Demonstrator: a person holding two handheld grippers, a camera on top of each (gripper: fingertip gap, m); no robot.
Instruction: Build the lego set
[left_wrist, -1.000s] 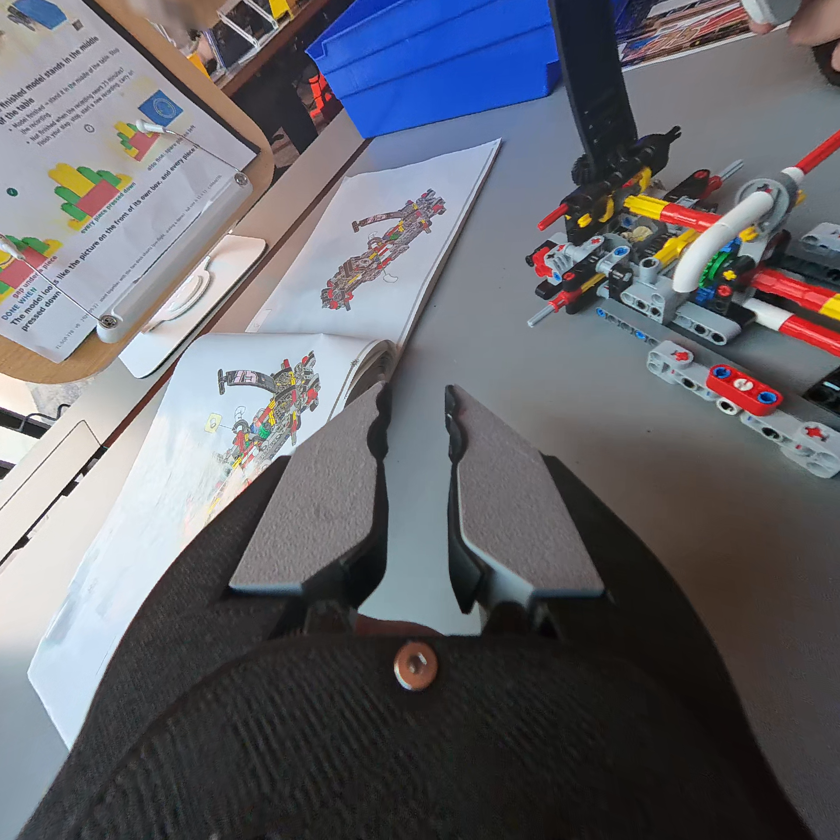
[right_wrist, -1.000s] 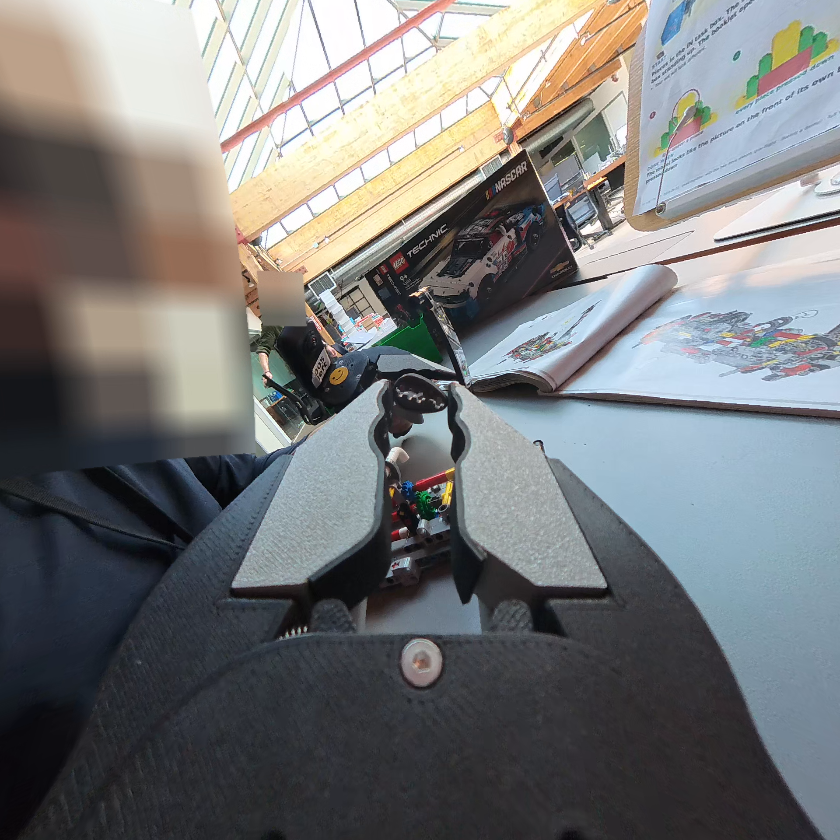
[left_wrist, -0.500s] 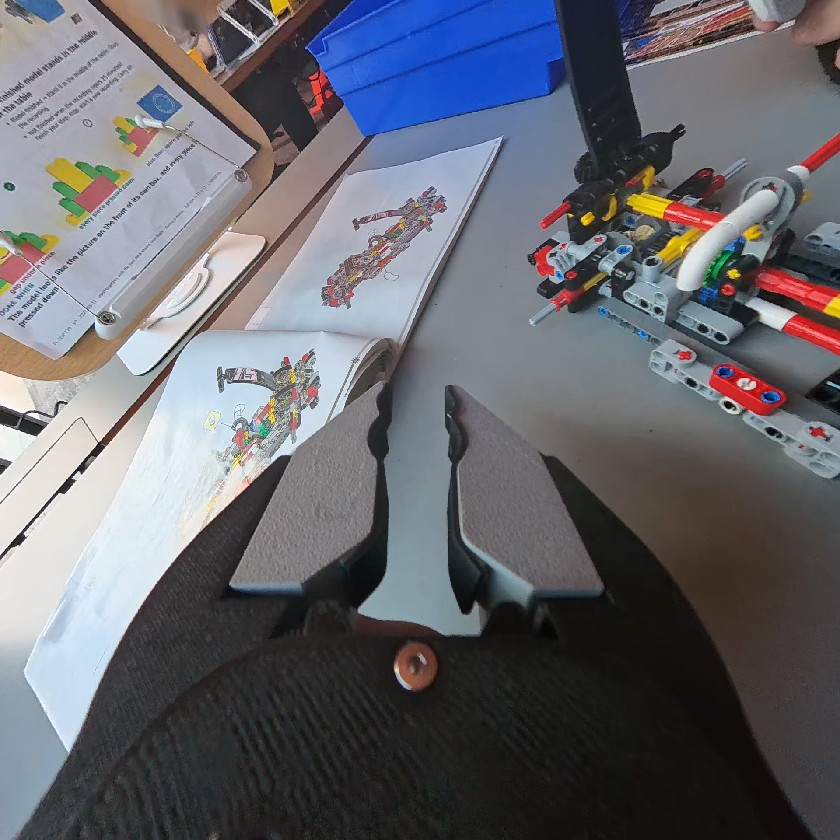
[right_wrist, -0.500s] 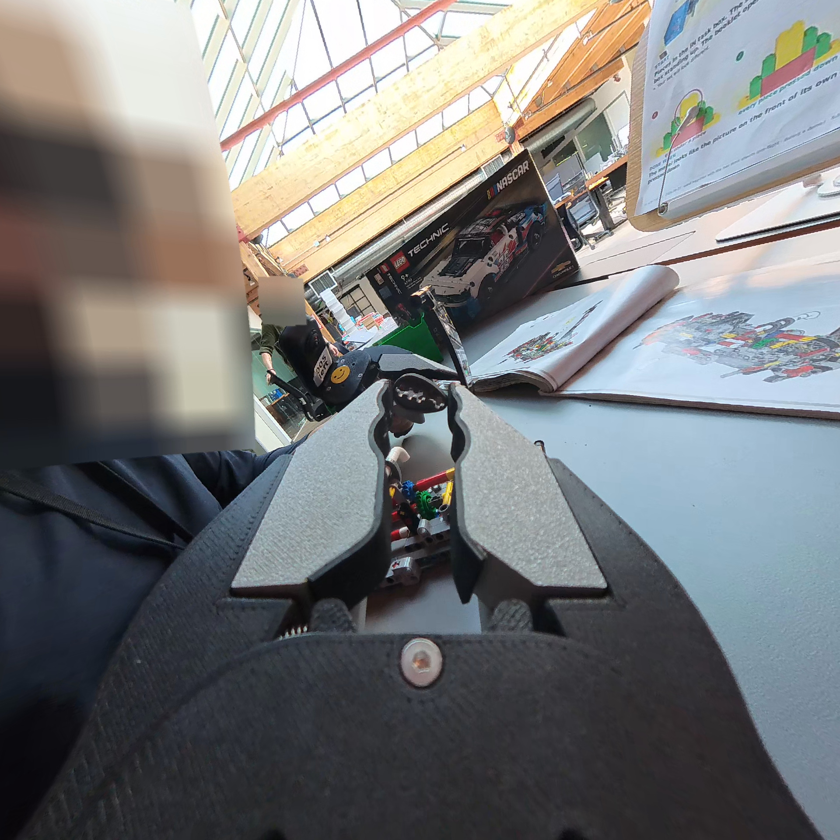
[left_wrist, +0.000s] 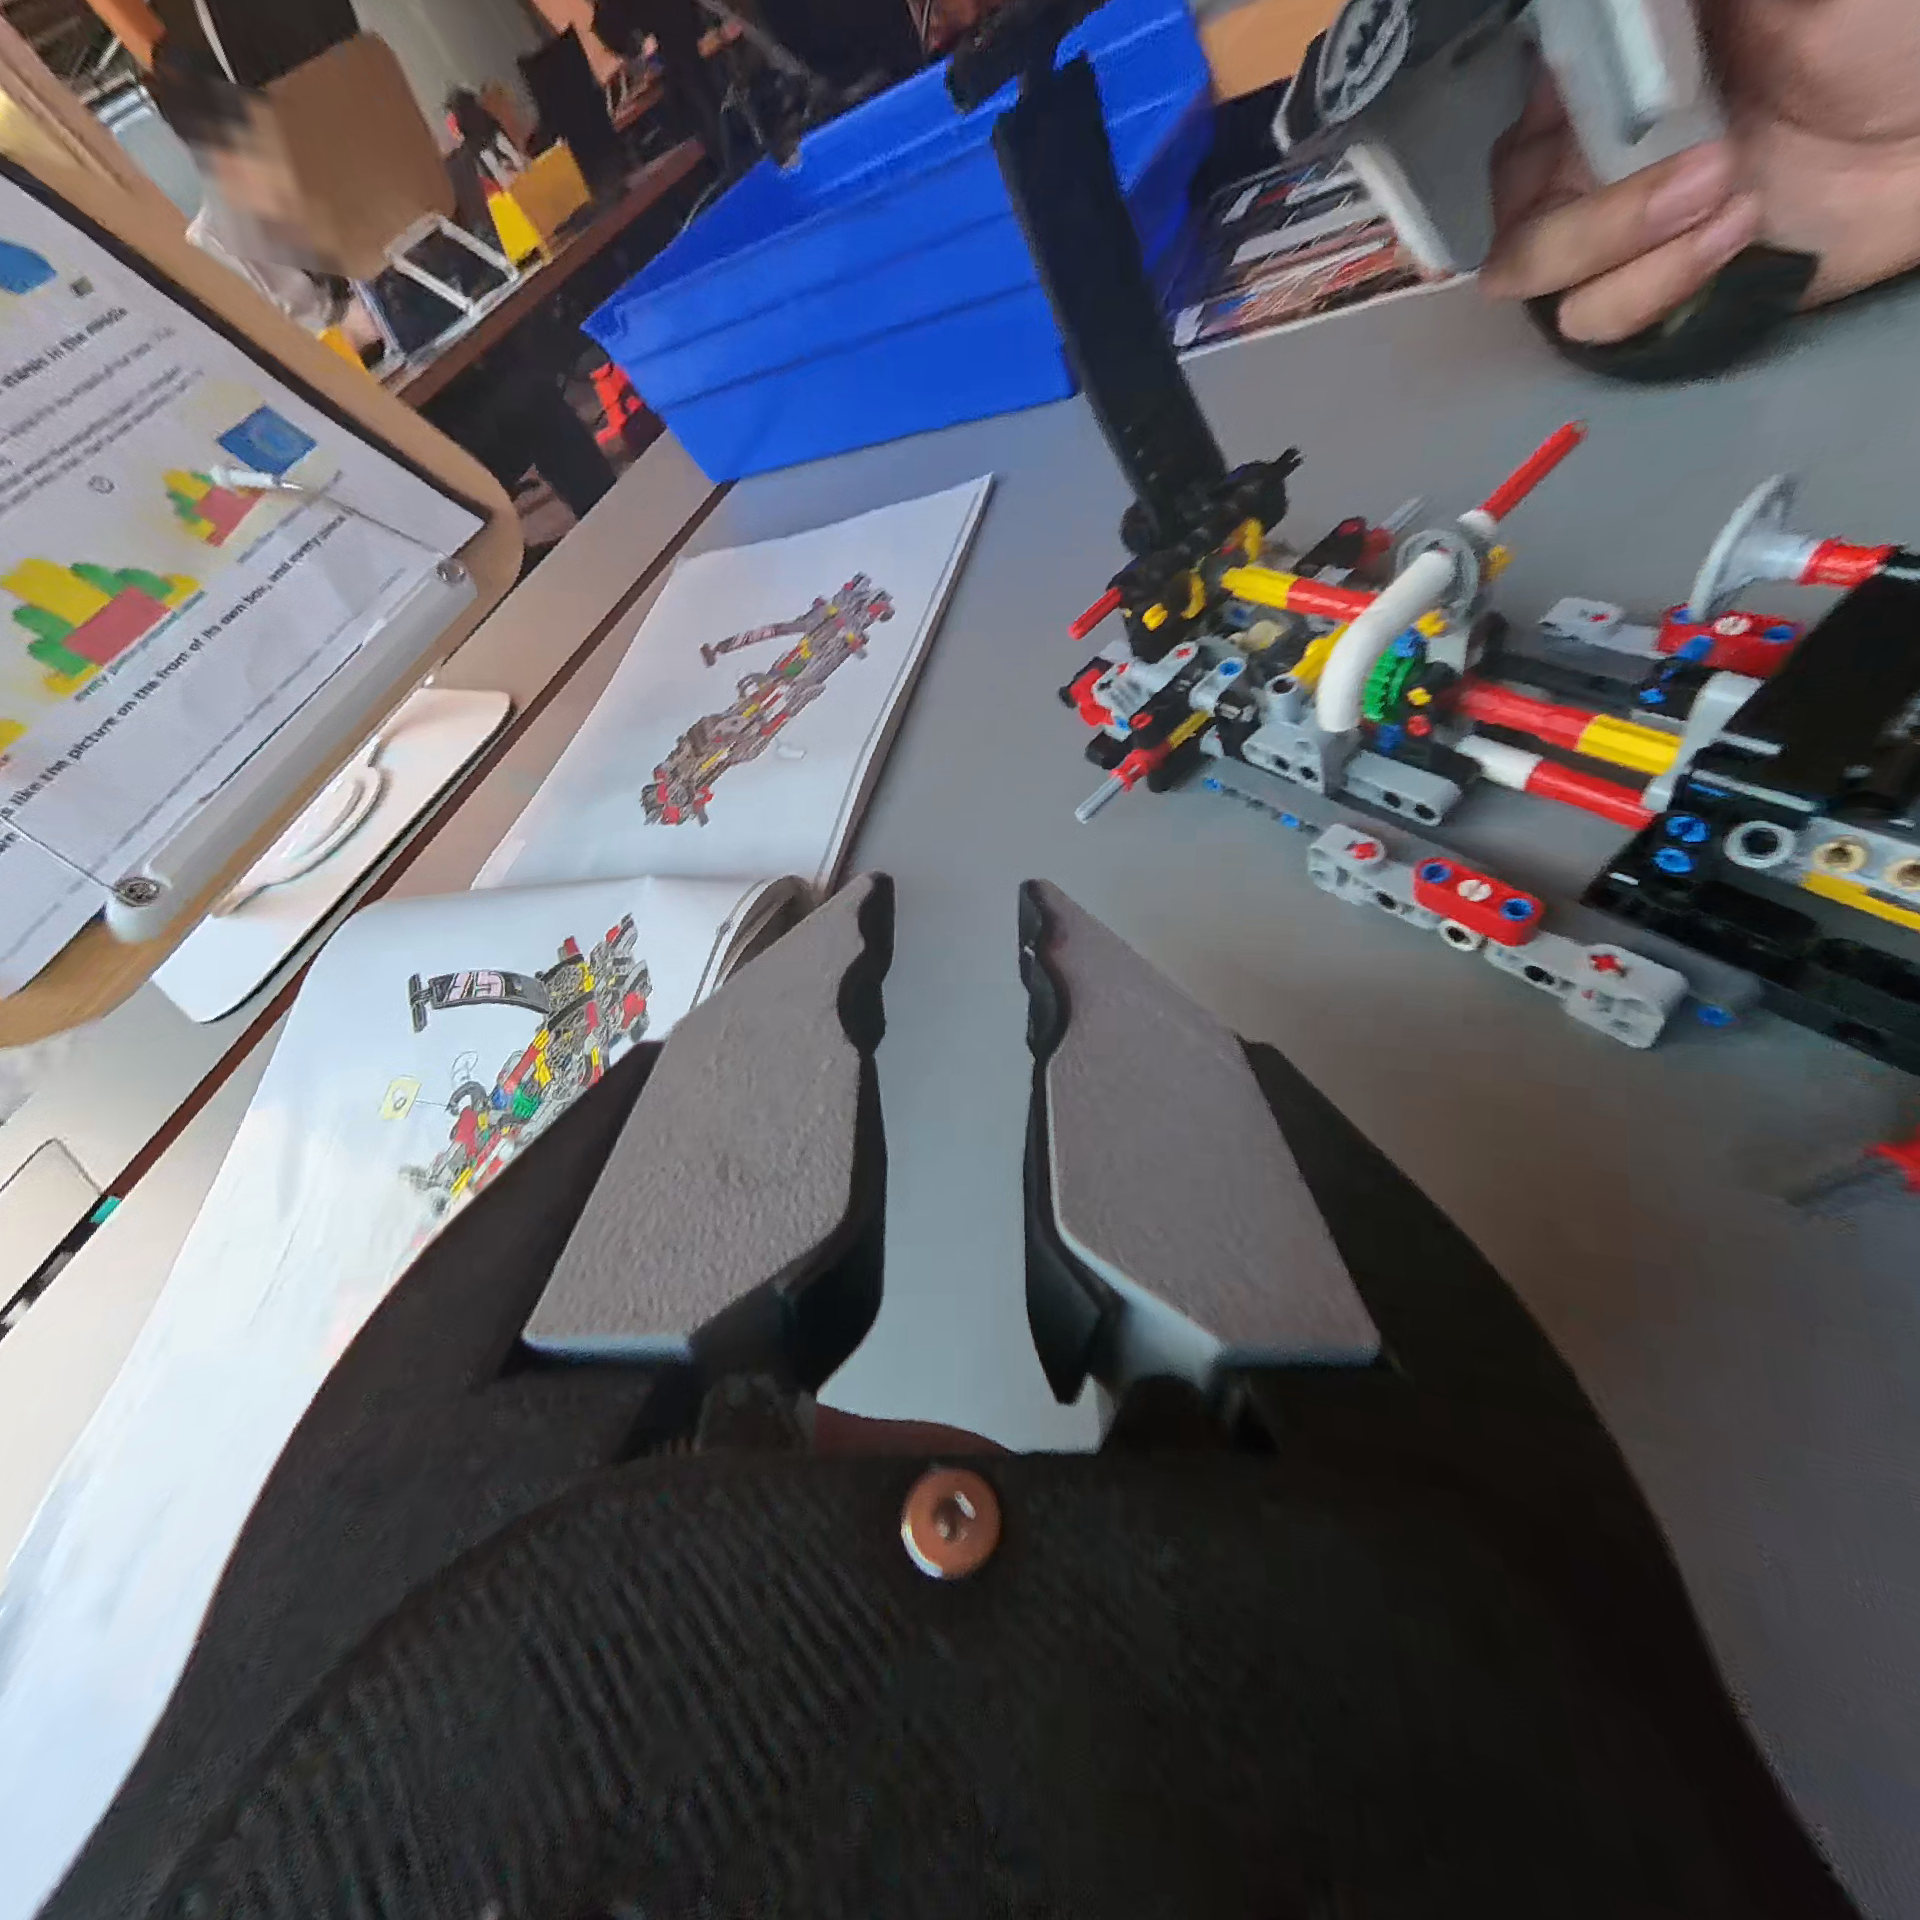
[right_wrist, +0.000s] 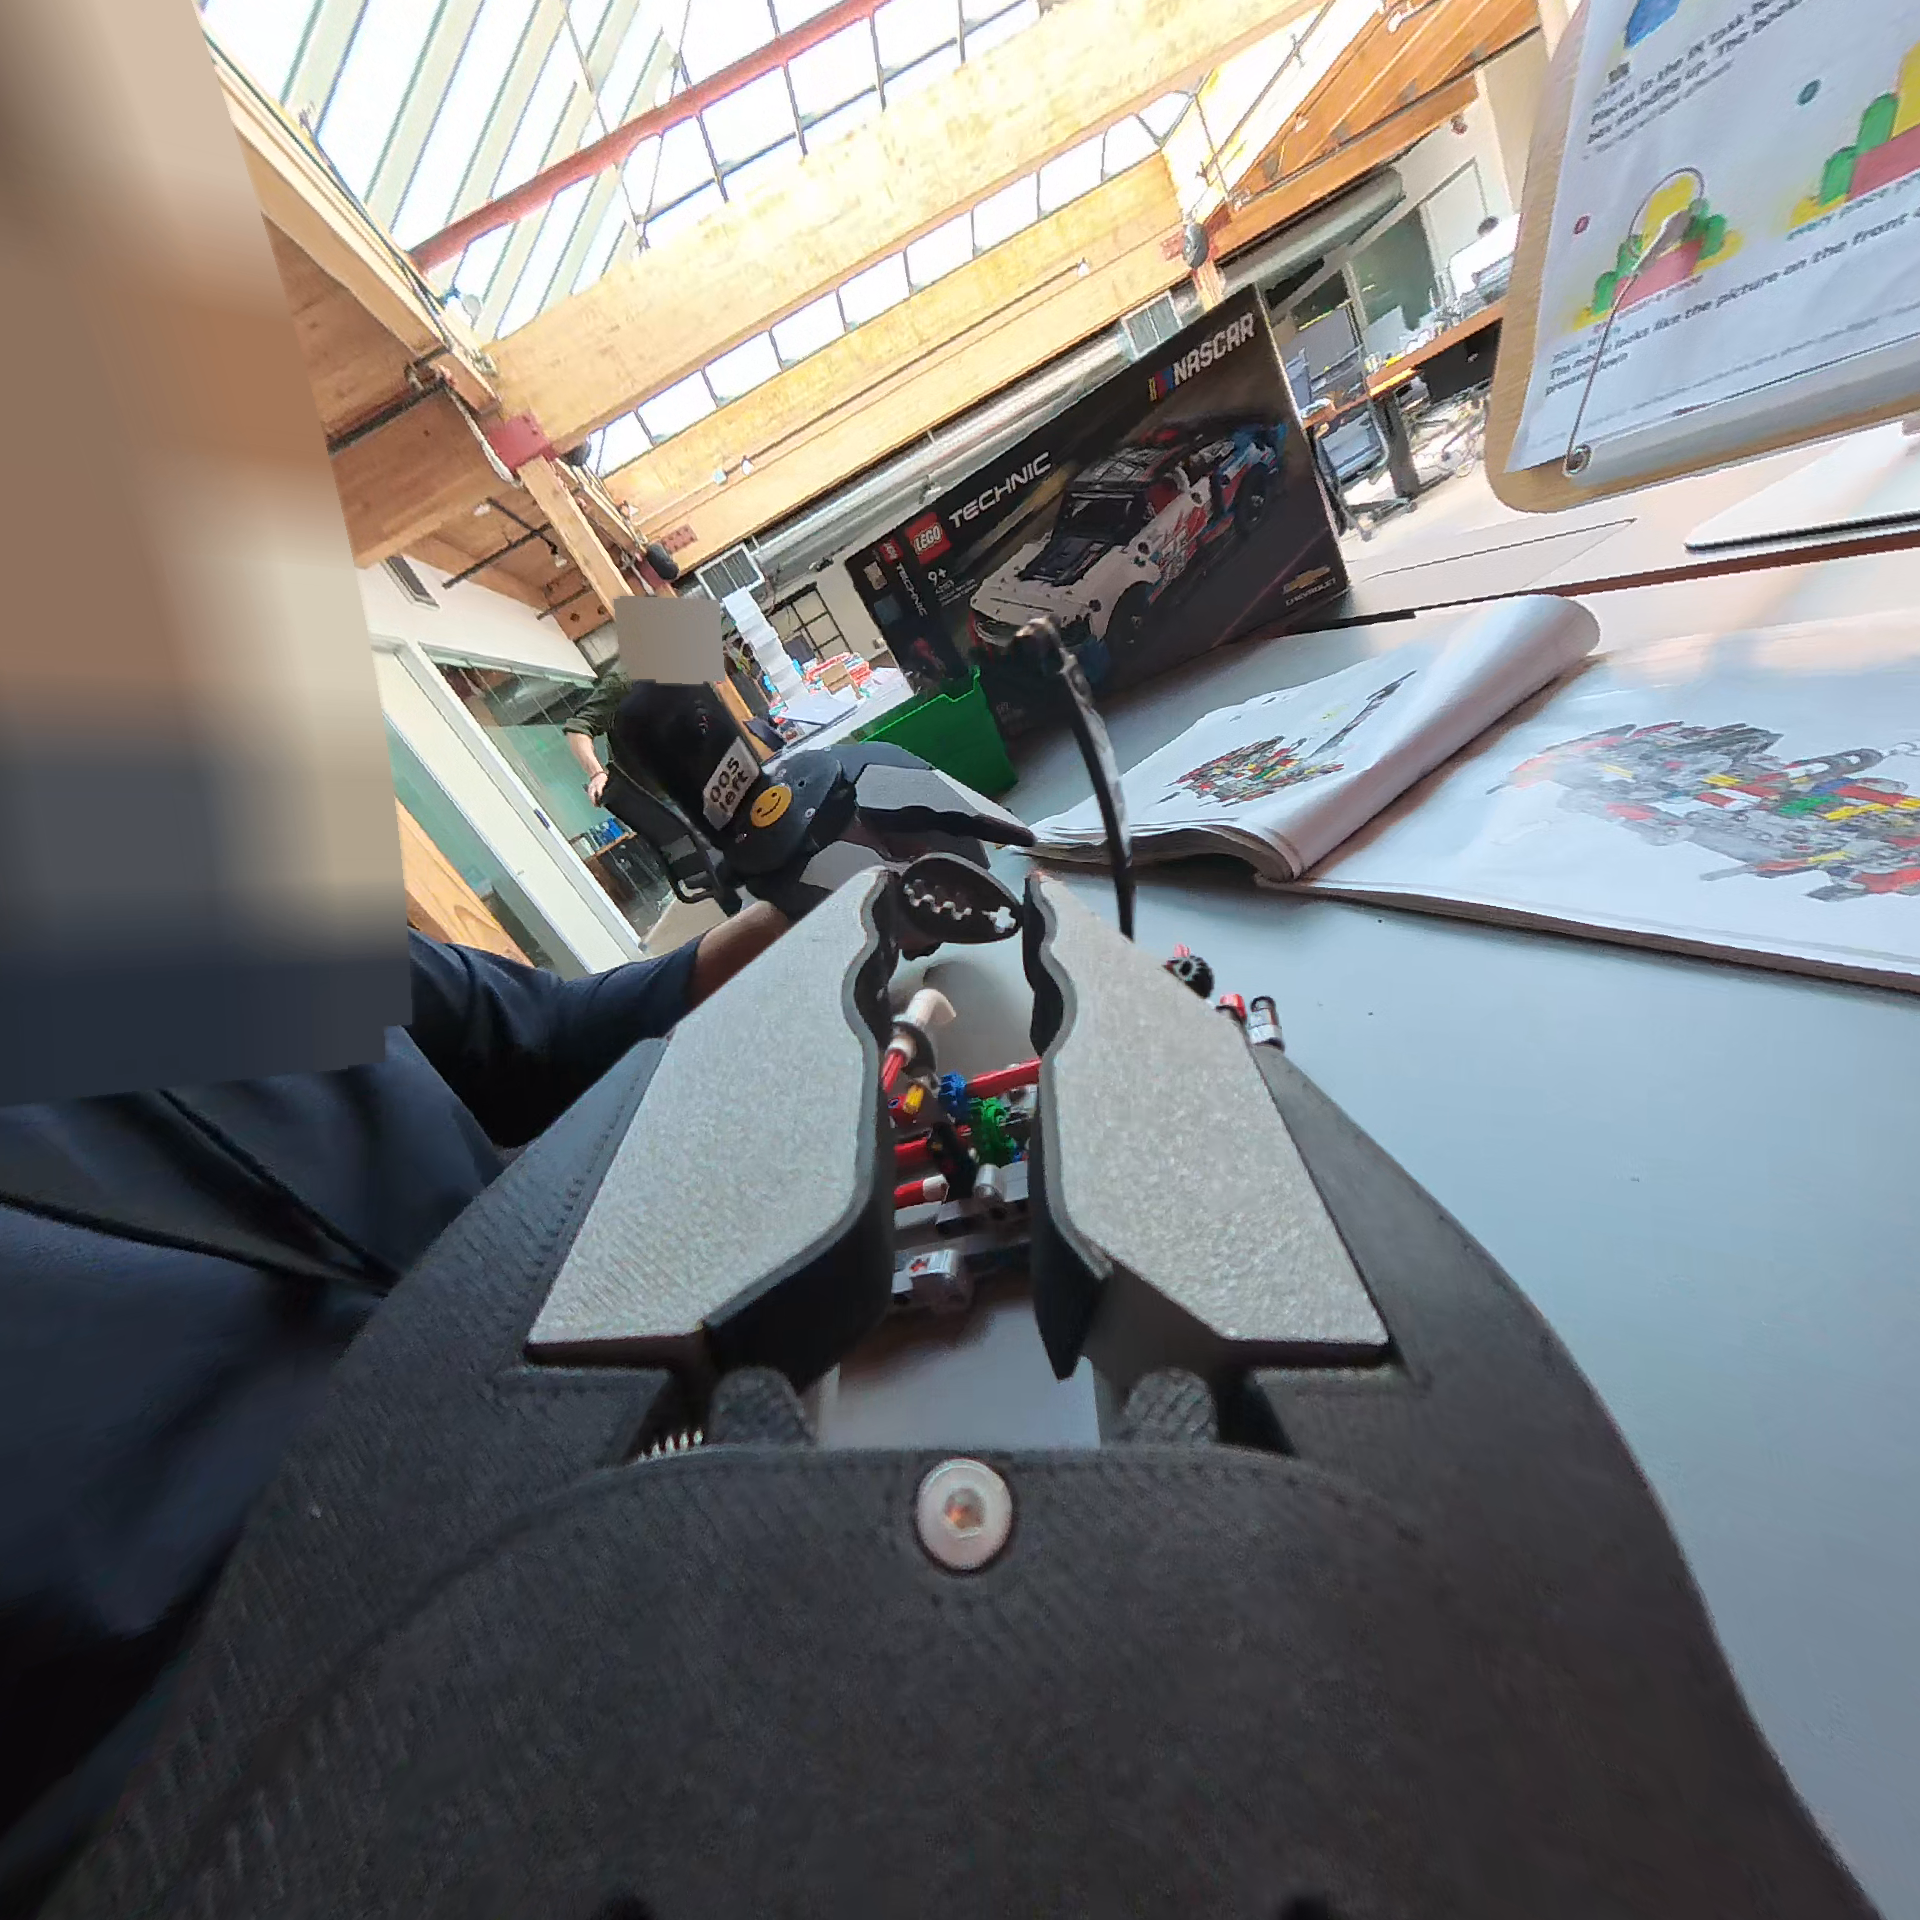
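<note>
Grey table (left_wrist: 1299, 1195) carries an open instruction booklet (left_wrist: 790, 675) beside a half-built brick model (left_wrist: 1403, 707); blue bins (left_wrist: 862, 301) and a printed sheet on a wooden stand (left_wrist: 187, 582) sit behind, under timber beams and skylights (right_wrist: 831, 208). Left gripper (left_wrist: 956, 914) hovers narrow and bare next to the booklet. Right gripper (right_wrist: 956, 914) is clamped on a flat black toothed piece (right_wrist: 956, 914) above the model.
</note>
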